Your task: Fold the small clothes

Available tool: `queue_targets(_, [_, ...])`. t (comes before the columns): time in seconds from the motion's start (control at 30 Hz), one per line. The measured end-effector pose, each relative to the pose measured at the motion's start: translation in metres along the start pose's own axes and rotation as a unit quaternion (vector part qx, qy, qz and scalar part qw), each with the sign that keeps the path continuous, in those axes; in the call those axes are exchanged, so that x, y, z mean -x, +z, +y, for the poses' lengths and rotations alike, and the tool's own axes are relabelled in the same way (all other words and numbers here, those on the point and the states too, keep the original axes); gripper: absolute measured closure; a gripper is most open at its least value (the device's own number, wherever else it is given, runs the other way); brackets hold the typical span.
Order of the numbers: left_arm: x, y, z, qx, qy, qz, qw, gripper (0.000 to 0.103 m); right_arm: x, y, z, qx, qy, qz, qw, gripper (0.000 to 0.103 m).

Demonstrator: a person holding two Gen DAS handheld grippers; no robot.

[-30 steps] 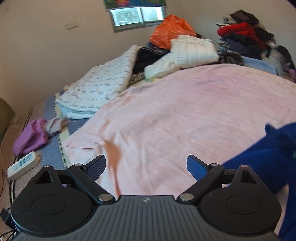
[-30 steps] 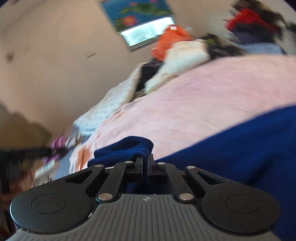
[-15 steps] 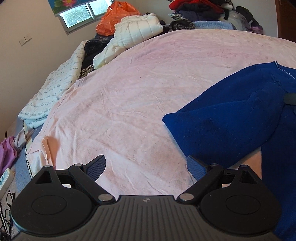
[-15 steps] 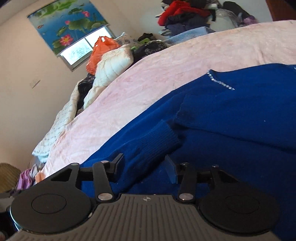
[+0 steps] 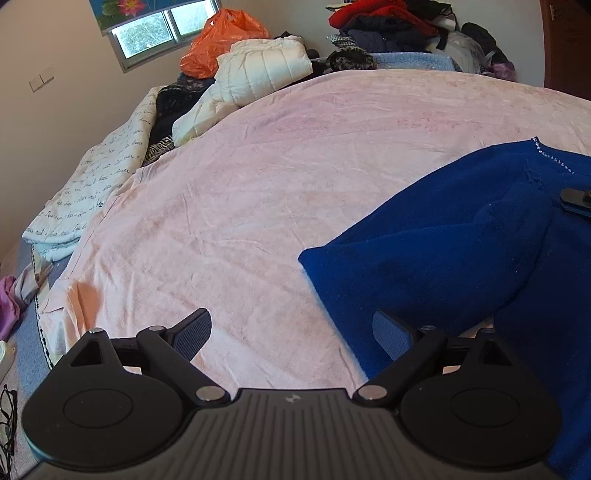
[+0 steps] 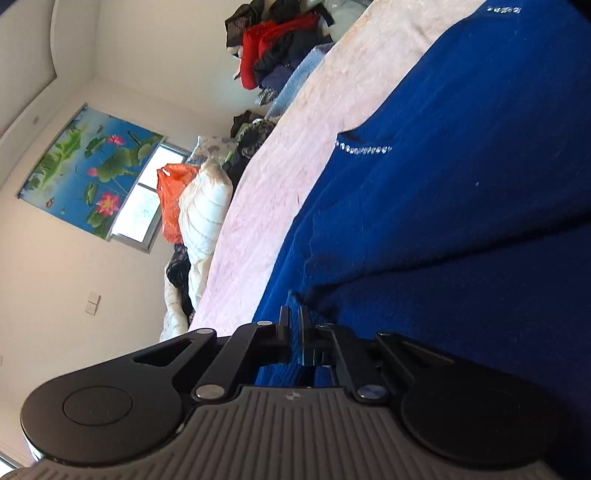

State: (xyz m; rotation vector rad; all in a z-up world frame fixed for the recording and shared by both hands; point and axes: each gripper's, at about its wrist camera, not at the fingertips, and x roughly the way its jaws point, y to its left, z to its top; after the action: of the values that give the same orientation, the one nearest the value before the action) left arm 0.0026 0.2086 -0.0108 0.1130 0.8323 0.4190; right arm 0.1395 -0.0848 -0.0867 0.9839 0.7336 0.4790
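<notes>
A dark blue sweater (image 5: 443, 258) lies spread on the pink bed sheet (image 5: 277, 184), filling the right side of the left wrist view. My left gripper (image 5: 291, 332) is open just above the sheet at the sweater's near left corner. Its right finger (image 5: 388, 332) overlaps the blue edge and nothing is between the pads. My right gripper (image 6: 294, 321) is shut and rolled to one side, pinching a fold of the blue sweater (image 6: 443, 203) near its edge. A line of rhinestones (image 6: 364, 149) runs across the knit. The right gripper's tip (image 5: 576, 199) shows at the left view's far right edge.
A white padded jacket (image 5: 258, 74), an orange bag (image 5: 221, 40) and a heap of dark and red clothes (image 5: 388, 22) crowd the far end of the bed. A printed quilt (image 5: 99, 184) hangs off its left side. Purple cloth (image 5: 7, 306) lies low on the left.
The right gripper held the sweater, opened over a sleeve cuff, then closed on the fabric while rolling sideways. The left gripper swung toward the sweater, then stayed put, open.
</notes>
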Motion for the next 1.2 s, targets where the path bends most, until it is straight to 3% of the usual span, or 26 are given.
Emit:
queue_targets(0.1, [0.000, 0.002, -0.003, 0.004, -0.005, -0.002, 1.0000, 0.008, 0.000, 0.001, -0.002, 0.008, -0.023, 0.017, 1.000, 0.094])
queue_targets(0.17, [0.000, 0.002, -0.005, 0.004, -0.006, -0.001, 1.0000, 0.008, -0.005, -0.002, -0.003, -0.002, -0.038, 0.040, 0.998, 0.080])
queue_targets(0.2, [-0.002, 0.001, -0.006, 0.002, -0.006, 0.001, 1.0000, 0.008, -0.009, -0.004, -0.004, -0.007, -0.032, 0.049, 0.998, 0.065])
queue_targets(0.23, [-0.002, 0.001, -0.007, 0.001, -0.006, 0.002, 1.0000, 0.008, -0.012, -0.006, -0.001, -0.001, -0.024, 0.050, 0.998, 0.058])
queue_targets(0.27, [-0.003, 0.001, -0.008, -0.001, -0.006, 0.003, 1.0000, 0.008, -0.019, -0.006, 0.004, 0.010, -0.030, 0.056, 0.998, 0.056])
queue_targets(0.33, [-0.005, 0.001, -0.011, -0.003, -0.006, 0.006, 1.0000, 0.008, -0.030, -0.008, 0.014, 0.035, -0.041, 0.066, 0.996, 0.059])
queue_targets(0.37, [-0.006, 0.001, -0.012, -0.004, -0.007, 0.008, 0.9999, 0.008, -0.034, -0.007, 0.017, 0.039, -0.042, 0.062, 0.996, 0.066])
queue_targets(0.4, [-0.006, 0.002, -0.012, -0.004, -0.009, 0.009, 0.9999, 0.008, -0.035, -0.006, 0.019, 0.037, -0.051, 0.052, 0.997, 0.085])
queue_targets(0.43, [-0.005, 0.002, -0.012, -0.004, -0.012, 0.008, 0.9999, 0.008, -0.033, -0.004, 0.022, 0.036, -0.049, 0.039, 0.997, 0.094])
queue_targets(0.6, [0.002, 0.004, -0.010, 0.001, -0.019, -0.004, 0.9998, 0.008, 0.015, 0.001, 0.043, 0.103, -0.041, -0.016, 0.994, 0.095])
queue_targets(0.7, [0.000, 0.004, -0.013, 0.001, -0.029, 0.002, 0.9996, 0.008, 0.045, 0.001, 0.042, 0.134, -0.076, -0.020, 0.988, 0.094])
queue_targets(0.77, [-0.003, 0.003, -0.019, -0.007, -0.031, 0.008, 0.9995, 0.008, 0.051, 0.001, 0.034, 0.141, -0.112, -0.009, 0.984, 0.086])
queue_targets(0.8, [-0.005, 0.002, -0.023, -0.012, -0.031, 0.012, 0.9994, 0.008, 0.051, 0.002, 0.025, 0.131, -0.112, 0.000, 0.985, 0.074])
queue_targets(0.83, [-0.005, 0.001, -0.025, -0.016, -0.032, 0.014, 0.9993, 0.008, 0.051, 0.003, 0.016, 0.110, -0.100, 0.004, 0.989, 0.059])
queue_targets(0.9, [-0.004, -0.001, -0.029, -0.023, -0.034, 0.013, 0.9991, 0.008, 0.047, 0.005, 0.002, 0.063, -0.075, 0.016, 0.995, 0.054])
queue_targets(0.97, [-0.002, -0.001, -0.032, -0.027, -0.032, 0.010, 0.9991, 0.008, 0.036, 0.004, -0.009, 0.043, -0.057, 0.032, 0.997, 0.054])
queue_targets(1.1, [-0.004, 0.001, -0.036, -0.028, -0.033, 0.013, 0.9990, 0.008, 0.018, 0.006, -0.013, 0.043, -0.054, 0.005, 0.998, 0.060])
queue_targets(1.2, [0.001, 0.002, -0.037, -0.021, -0.037, -0.003, 0.9991, 0.008, 0.005, 0.011, -0.002, 0.070, -0.081, 0.020, 0.994, 0.091])
